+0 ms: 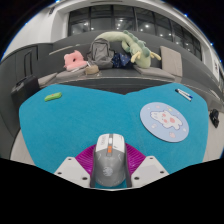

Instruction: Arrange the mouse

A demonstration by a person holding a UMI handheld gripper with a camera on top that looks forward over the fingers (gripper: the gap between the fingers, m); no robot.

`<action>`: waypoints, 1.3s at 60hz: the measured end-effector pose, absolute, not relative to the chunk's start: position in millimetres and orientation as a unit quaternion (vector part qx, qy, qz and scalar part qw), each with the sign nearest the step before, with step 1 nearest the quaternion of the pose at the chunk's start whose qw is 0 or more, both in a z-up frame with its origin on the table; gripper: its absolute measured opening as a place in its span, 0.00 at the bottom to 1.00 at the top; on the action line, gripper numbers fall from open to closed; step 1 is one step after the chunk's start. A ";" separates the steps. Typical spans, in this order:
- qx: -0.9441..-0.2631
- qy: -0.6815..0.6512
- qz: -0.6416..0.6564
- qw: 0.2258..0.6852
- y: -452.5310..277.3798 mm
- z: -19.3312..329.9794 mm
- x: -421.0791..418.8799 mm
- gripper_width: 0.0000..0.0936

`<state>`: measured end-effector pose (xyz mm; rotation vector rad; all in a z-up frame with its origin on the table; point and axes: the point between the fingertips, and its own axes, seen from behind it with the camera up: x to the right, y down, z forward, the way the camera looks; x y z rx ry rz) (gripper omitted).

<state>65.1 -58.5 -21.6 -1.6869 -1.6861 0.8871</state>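
A grey mouse [110, 160] with an orange scroll wheel sits between my gripper's [111, 168] fingers, its nose pointing away. Both magenta pads [88, 158] press against its sides, so the gripper is shut on it. Below it lies a teal desk mat [70, 125]. A round light-blue mouse pad [164, 117] with a cartoon print lies on the mat beyond the fingers to the right.
A small green object [53, 96] lies at the mat's far left. A pen-like item [184, 94] rests at the far right. Beyond the table, a pink box [73, 61] and a green plush toy [131, 46] sit on a grey couch.
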 end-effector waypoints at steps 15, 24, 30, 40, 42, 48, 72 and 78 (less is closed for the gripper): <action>-0.613 -0.607 0.395 0.316 -27.9 84.8 57.4 0.38; -0.607 -0.574 0.404 0.372 43.2 144.9 5.1 0.38; -0.633 -0.563 0.379 0.373 96.6 119.2 -23.3 0.38; -0.651 -0.594 0.349 0.320 130.4 22.5 -48.4 0.39; -0.656 -0.600 0.338 0.308 135.3 -1.0 -48.2 0.39; -0.651 -0.604 0.341 0.308 139.4 -21.0 -51.8 0.42; -0.649 -0.596 0.347 0.321 124.1 82.4 38.5 0.91; -0.633 -0.608 0.337 0.341 113.7 130.0 106.6 0.91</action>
